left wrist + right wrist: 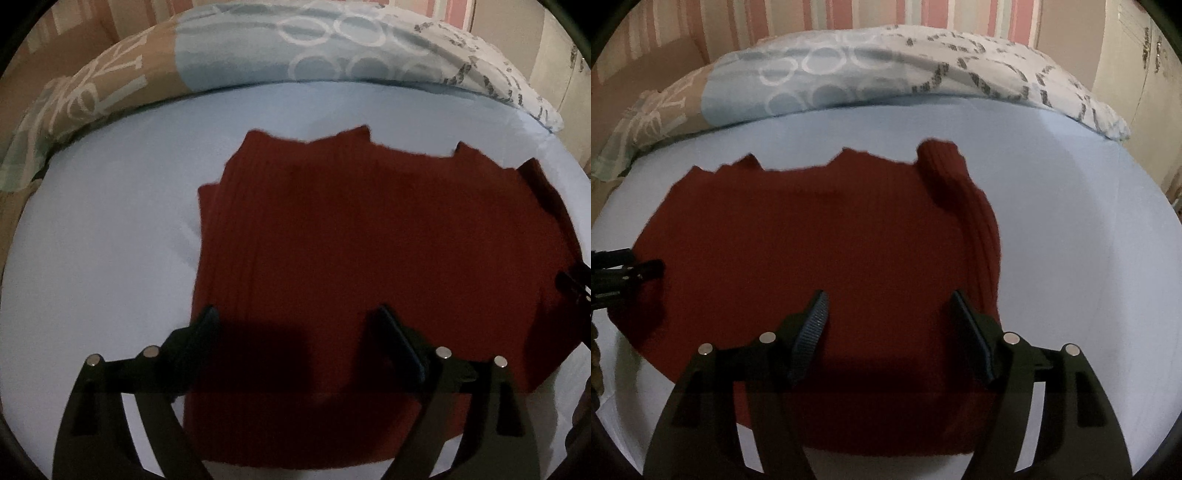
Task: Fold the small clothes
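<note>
A dark red ribbed sweater (369,236) lies spread flat on the pale blue bed sheet (103,240), apparently laid out so its edges can be reached for folding. Behind it, along the head of the bed, runs a patterned duvet (258,48).

On the left, the left gripper (297,325) hangs over the near left part of the sweater with its fingers wide apart and nothing between them; its left finger sits right at the garment's left edge, which suggests it is lined up to take that side. On the right, the right gripper (886,314) is likewise spread open and empty, poised above the near right part of the cloth. I judge that both are placed to pinch the near hem or sides together, with the fold not yet begun.

The left view shows layered fabric stacked along the sweater's left edge, barely seen from the other side. The right view alone shows a sleeve (956,192) folded in along the right edge, its cuff pointing toward the duvet, and the striped wall (871,14) beyond.
</note>
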A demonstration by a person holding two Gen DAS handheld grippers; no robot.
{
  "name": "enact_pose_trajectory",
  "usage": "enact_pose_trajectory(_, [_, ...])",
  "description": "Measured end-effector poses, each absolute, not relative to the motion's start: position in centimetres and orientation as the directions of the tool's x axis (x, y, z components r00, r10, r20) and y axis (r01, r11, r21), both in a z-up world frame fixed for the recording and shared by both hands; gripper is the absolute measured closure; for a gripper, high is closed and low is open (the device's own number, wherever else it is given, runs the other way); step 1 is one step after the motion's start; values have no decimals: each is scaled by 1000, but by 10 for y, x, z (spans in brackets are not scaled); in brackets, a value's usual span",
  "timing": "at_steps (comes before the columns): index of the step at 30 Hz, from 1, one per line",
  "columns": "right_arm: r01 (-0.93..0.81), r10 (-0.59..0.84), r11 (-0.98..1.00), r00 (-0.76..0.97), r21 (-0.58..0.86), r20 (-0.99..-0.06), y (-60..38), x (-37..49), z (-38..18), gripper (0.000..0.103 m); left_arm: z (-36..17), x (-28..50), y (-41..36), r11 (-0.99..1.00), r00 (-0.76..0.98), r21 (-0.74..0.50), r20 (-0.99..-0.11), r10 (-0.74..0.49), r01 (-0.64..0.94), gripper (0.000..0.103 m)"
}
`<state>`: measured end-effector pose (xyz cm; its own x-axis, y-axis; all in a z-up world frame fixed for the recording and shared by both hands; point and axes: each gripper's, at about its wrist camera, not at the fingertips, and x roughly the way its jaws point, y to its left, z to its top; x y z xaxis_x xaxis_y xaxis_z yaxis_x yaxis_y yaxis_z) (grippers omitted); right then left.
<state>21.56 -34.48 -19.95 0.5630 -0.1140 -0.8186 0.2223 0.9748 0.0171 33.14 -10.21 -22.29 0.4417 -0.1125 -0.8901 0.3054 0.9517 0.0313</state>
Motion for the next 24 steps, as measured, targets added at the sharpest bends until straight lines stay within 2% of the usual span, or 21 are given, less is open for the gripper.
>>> enact_pose_trajectory(10, [238, -131, 971, 511, -7, -849, -352, 217, -221, 33, -236, 331, -100, 947, 427, 62, -901, -82, 314, 7])
enact_pose_trajectory(24, [224, -146, 974, 491, -37, -859, -349, 219, -227, 28, -238, 328, -101, 942, 434, 83, -898, -71, 324, 4])
